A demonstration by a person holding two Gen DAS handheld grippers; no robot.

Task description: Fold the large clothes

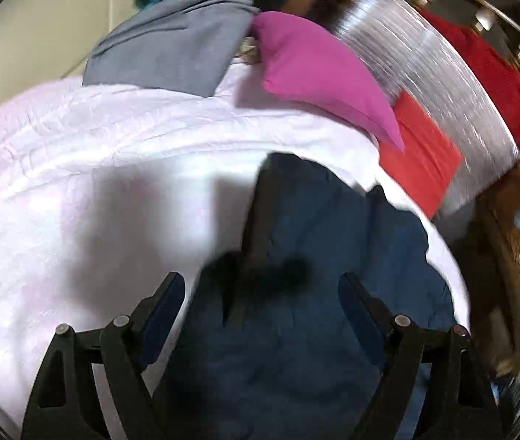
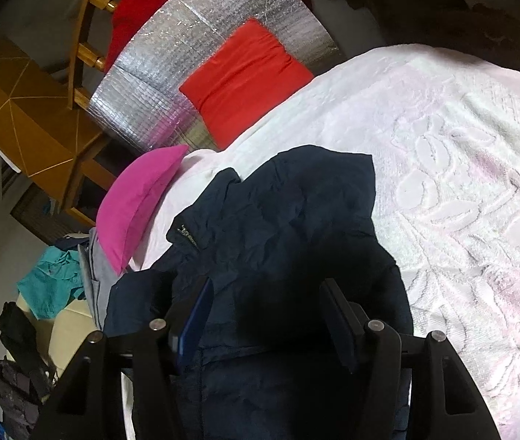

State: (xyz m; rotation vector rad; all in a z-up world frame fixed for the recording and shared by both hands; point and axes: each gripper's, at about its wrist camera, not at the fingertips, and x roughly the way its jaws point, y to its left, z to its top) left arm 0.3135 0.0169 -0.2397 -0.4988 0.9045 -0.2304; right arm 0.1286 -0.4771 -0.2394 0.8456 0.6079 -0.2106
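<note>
Two tongs hang over a dark blue jacket [image 2: 278,220] lying crumpled on the white bedspread [image 2: 461,183]. The fold looks barely begun; next comes gripping an edge to spread or turn it over. Left tongs [image 1: 262,293] stand wide apart, holding nothing. Right tongs [image 2: 265,304] are half apart above the cloth, not clamped.

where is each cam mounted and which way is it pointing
Left wrist: sits on the left tongs, looking down over the navy jacket on the white bedspread; only its two open black fingers show.
Right wrist: sits on the right tongs, looking down along the same jacket; its fingers stand apart over the fabric.
Shared: jacket, bedspread, pink pillow, red pillow, silver foil sheet.
</note>
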